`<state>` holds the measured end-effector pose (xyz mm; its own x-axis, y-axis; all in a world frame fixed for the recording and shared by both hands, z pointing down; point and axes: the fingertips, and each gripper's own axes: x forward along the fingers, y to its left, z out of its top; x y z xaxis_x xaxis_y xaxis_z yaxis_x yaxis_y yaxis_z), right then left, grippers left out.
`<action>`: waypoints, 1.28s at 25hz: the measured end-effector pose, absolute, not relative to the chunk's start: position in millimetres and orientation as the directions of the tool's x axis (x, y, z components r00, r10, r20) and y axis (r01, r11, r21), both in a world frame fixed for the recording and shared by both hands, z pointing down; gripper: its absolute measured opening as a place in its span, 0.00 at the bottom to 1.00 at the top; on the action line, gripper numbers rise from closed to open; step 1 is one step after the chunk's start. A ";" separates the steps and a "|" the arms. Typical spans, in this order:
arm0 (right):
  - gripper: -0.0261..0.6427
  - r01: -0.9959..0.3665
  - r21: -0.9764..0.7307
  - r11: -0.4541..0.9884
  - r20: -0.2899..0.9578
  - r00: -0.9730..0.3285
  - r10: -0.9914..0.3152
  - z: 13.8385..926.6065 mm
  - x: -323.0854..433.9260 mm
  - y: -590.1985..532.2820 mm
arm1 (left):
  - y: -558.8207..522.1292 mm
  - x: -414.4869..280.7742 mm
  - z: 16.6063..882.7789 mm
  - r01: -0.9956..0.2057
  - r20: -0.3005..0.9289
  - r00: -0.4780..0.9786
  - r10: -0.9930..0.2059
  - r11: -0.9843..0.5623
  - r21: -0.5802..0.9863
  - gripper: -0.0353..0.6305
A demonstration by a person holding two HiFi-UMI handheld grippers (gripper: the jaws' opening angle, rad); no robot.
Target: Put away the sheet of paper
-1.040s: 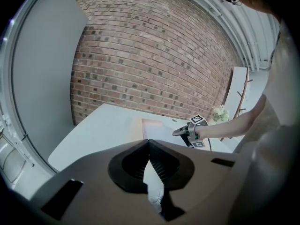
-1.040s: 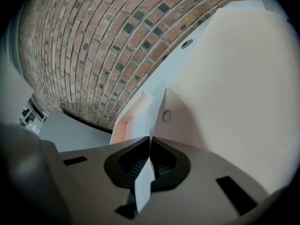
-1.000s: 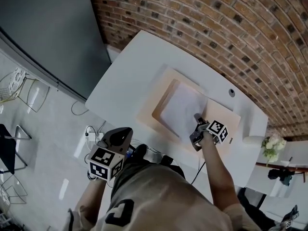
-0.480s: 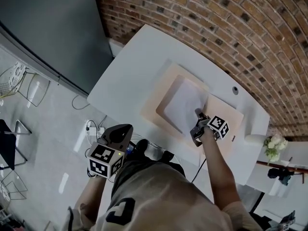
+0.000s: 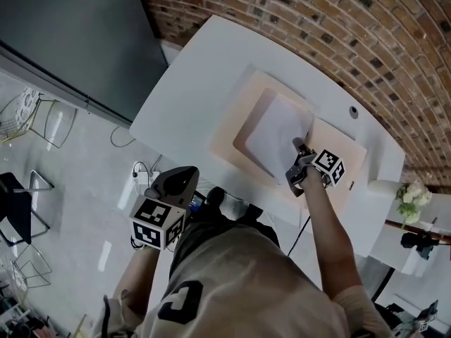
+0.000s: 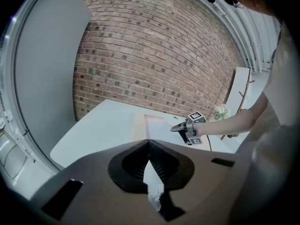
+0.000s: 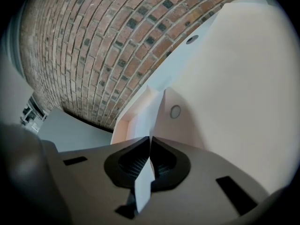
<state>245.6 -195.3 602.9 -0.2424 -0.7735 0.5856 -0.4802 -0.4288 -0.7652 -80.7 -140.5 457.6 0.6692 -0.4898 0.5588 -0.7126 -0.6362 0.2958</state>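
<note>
The white sheet of paper (image 5: 277, 136) lies across the open beige folder (image 5: 236, 122) on the white table (image 5: 190, 76). My right gripper (image 5: 300, 148) is shut on the sheet's near right edge. In the right gripper view the sheet (image 7: 153, 109) runs edge-on out of the closed right gripper (image 7: 150, 157), over the folder (image 7: 225, 102) with its round snap (image 7: 175, 111). My left gripper (image 5: 180, 180) hangs low off the table's near edge, beside the person's body. Its jaws (image 6: 149, 146) are shut with nothing between them.
A brick wall (image 5: 338, 27) runs behind the table. A cable hole (image 5: 354, 111) sits near the table's far right. A bunch of white flowers (image 5: 409, 198) stands on a side surface at right. Wire chairs (image 5: 32, 122) and a power strip (image 5: 139, 177) are on the floor at left.
The head view has drifted a little. My right gripper keeps its hold on the sheet's edge in about the same place over the folder. The left gripper stays low.
</note>
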 end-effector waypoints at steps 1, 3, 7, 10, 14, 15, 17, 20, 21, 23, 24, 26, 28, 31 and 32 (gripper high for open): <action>0.07 -0.478 -0.767 -0.428 0.584 -0.244 -0.774 603.7 245.1 -195.2 | -140.2 -79.3 457.1 -0.712 0.559 0.670 -0.489 -0.637 0.296 0.07; 0.07 -0.475 -0.770 -0.426 0.581 -0.248 -0.775 605.1 244.5 -195.3 | -139.9 -76.5 456.6 -0.710 0.559 0.671 -0.487 -0.640 0.295 0.07; 0.07 -0.468 -0.776 -0.423 0.578 -0.256 -0.775 606.6 244.1 -194.1 | -137.3 -71.9 456.4 -0.704 0.562 0.673 -0.481 -0.649 0.288 0.07; 0.07 -0.466 -0.777 -0.423 0.576 -0.256 -0.776 606.5 244.1 -194.2 | -137.9 -70.2 454.1 -0.702 0.561 0.675 -0.480 -0.653 0.286 0.07; 0.07 -0.465 -0.781 -0.417 0.572 -0.263 -0.777 606.6 241.2 -196.5 | -139.4 -70.5 451.5 -0.700 0.561 0.674 -0.481 -0.657 0.278 0.07; 0.07 -0.465 -0.782 -0.416 0.571 -0.264 -0.777 606.6 241.1 -196.8 | -139.4 -70.3 451.4 -0.702 0.561 0.673 -0.482 -0.655 0.279 0.07; 0.07 -0.463 -0.783 -0.415 0.570 -0.267 -0.777 606.8 240.7 -197.0 | -139.0 -69.6 451.8 -0.703 0.562 0.671 -0.483 -0.654 0.277 0.07; 0.07 -0.460 -0.785 -0.415 0.569 -0.269 -0.777 607.1 240.3 -197.1 | -138.4 -68.5 453.0 -0.702 0.561 0.672 -0.483 -0.656 0.275 0.07; 0.07 -0.460 -0.785 -0.414 0.568 -0.270 -0.777 606.8 240.2 -197.8 | -138.7 -68.2 453.2 -0.703 0.561 0.672 -0.484 -0.655 0.277 0.07; 0.07 -0.459 -0.787 -0.412 0.566 -0.271 -0.778 606.6 239.3 -199.1 | -138.9 -68.1 453.7 -0.704 0.561 0.672 -0.483 -0.653 0.280 0.07; 0.07 -0.458 -0.788 -0.413 0.566 -0.272 -0.778 607.0 238.7 -199.1 | -138.6 -67.9 453.9 -0.702 0.561 0.673 -0.482 -0.655 0.279 0.07; 0.07 -0.456 -0.787 -0.416 0.568 -0.272 -0.777 608.0 238.3 -198.2 | -137.9 -67.3 454.1 -0.698 0.563 0.674 -0.478 -0.660 0.276 0.07; 0.07 -0.457 -0.785 -0.419 0.571 -0.270 -0.776 608.7 238.5 -198.1 | -138.1 -68.0 453.7 -0.698 0.563 0.675 -0.477 -0.661 0.277 0.07; 0.07 -0.460 -0.784 -0.417 0.572 -0.272 -0.774 609.4 236.5 -200.4 | -139.7 -70.8 453.5 -0.701 0.564 0.673 -0.479 -0.656 0.279 0.07; 0.07 -0.461 -0.784 -0.416 0.571 -0.273 -0.774 609.4 235.8 -201.1 | -140.3 -71.6 453.8 -0.703 0.564 0.672 -0.480 -0.654 0.280 0.07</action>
<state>235.8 -201.1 609.4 -0.2729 -0.7741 0.5712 -0.4608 -0.4160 -0.7840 -71.6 -140.3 453.8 0.6716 -0.4803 0.5641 -0.7028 -0.6540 0.2799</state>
